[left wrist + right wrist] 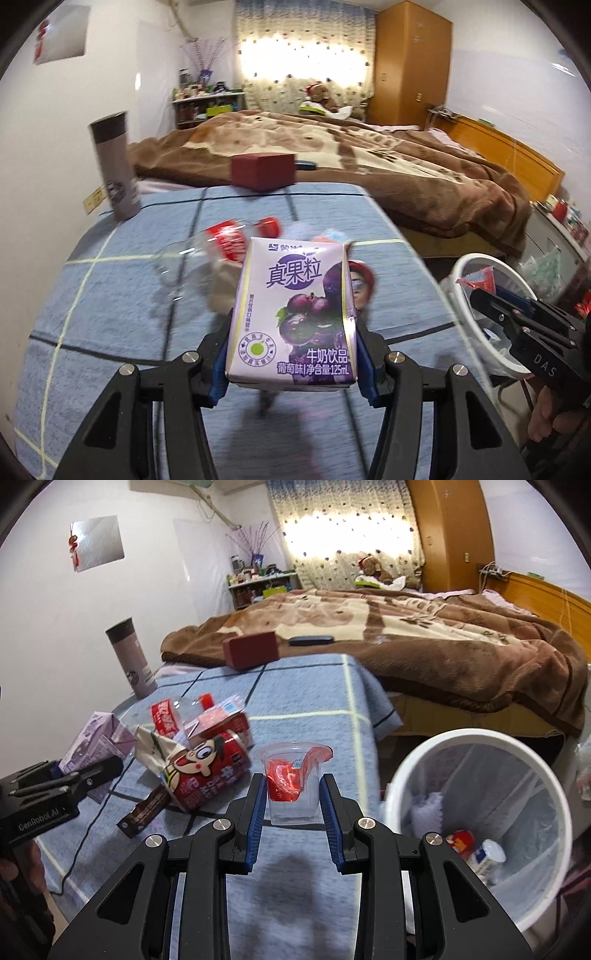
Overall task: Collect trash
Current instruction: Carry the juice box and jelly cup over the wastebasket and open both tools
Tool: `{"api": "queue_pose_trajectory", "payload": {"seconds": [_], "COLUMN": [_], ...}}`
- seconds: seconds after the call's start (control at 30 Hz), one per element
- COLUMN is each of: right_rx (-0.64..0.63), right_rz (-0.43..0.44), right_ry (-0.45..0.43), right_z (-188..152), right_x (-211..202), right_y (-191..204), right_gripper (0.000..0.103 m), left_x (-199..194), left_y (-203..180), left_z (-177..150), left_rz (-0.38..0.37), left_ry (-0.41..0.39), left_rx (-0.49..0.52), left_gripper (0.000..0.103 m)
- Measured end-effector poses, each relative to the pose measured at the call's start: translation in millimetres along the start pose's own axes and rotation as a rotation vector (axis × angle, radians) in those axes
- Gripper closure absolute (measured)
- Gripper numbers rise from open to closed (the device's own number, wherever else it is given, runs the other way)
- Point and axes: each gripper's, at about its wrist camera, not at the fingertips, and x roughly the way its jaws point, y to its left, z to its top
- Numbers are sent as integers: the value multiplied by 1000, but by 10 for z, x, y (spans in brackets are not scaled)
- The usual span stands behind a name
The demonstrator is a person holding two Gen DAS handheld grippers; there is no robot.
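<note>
My left gripper [293, 354] is shut on a purple grape milk carton [295, 314], held upright above the blue checked tablecloth [110, 295]; the same carton [98, 746] and gripper [70, 779] show at the left of the right wrist view. My right gripper [293, 794] is shut on a clear plastic cup [293, 779] with a peeled red lid. A pile of trash lies on the cloth: a red cartoon can [207, 771], a red-labelled clear bottle [173, 716], a red and white carton [221, 720] and a brown wrapper [146, 808]. The white bin [480, 827] stands right of the table.
A grey thermos [131, 657] stands at the table's far left, a dark red box [251, 650] at its far edge. A bed with a brown blanket [406, 635] lies beyond. The bin's liner holds a red can and a small white bottle [487, 860]. A thin cable [85, 845] crosses the cloth.
</note>
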Motion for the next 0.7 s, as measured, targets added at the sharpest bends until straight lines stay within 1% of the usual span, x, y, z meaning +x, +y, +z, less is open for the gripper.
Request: {"api": "queue_pose_trajectory", "payload": {"seconds": [0.17, 0.4, 0.53, 0.7], "right_rx": [23, 54, 65, 83], "right_rz": [-43, -107, -146, -190], "right_ry": [-36, -61, -77, -77], "right_z": [8, 16, 13, -27], "right_x": [-160, -296, -385, -443], "right_y": [-206, -485, -615, -793], "right_gripper": [72, 72, 72, 72], "left_x": [27, 60, 109, 172], "left_y": [-376, -862, -1146, -1477], "left_z": [69, 147, 158, 146], "left_rz": [-57, -128, -172, -226], "left_ry": [-12, -23, -13, -4], "left_rx": [51, 107, 149, 190], "left_gripper": [46, 46, 46, 46]}}
